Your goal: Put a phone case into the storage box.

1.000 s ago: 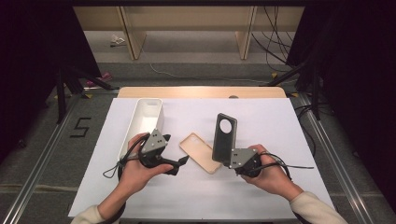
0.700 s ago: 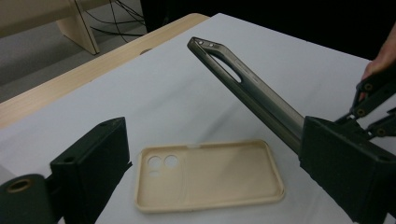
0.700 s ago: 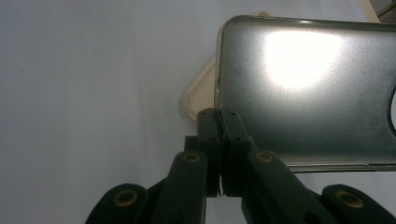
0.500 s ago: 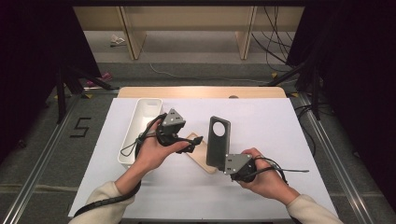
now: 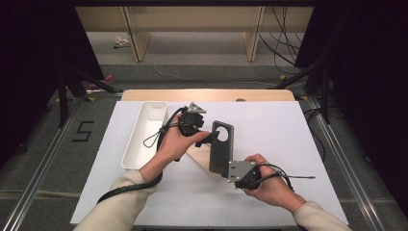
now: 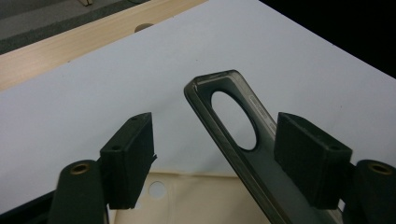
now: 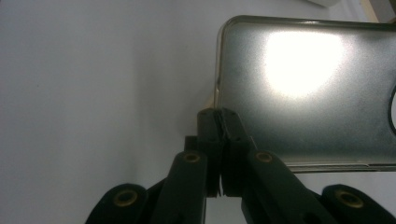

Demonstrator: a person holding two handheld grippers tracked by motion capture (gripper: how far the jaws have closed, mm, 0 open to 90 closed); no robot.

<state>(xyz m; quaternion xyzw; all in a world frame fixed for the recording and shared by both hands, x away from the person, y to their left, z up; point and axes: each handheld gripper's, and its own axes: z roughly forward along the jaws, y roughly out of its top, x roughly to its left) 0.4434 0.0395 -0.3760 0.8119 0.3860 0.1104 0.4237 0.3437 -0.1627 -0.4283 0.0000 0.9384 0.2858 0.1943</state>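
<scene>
Left gripper (image 5: 208, 139) has moved to the dark phone case (image 6: 243, 140), jaws closing, not touching; right gripper (image 7: 219, 122) pinches its edge

Phone case (image 5: 221, 147): smoky dark grey, translucent. Second case (image 6: 196, 200) lying flat: cream-beige. Tray (image 5: 144, 134): white. Table cover (image 5: 269, 125): white; wooden edge pale tan. Gripper jaws black, brass-coloured rivets. Sleeves (image 5: 120, 207): beige.

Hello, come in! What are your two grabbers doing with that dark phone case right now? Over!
Right gripper shut on dark phone case, held upright. Left gripper jaws closing around its top, not yet pressing. Beige case lies beneath, nothing blocking.
</scene>
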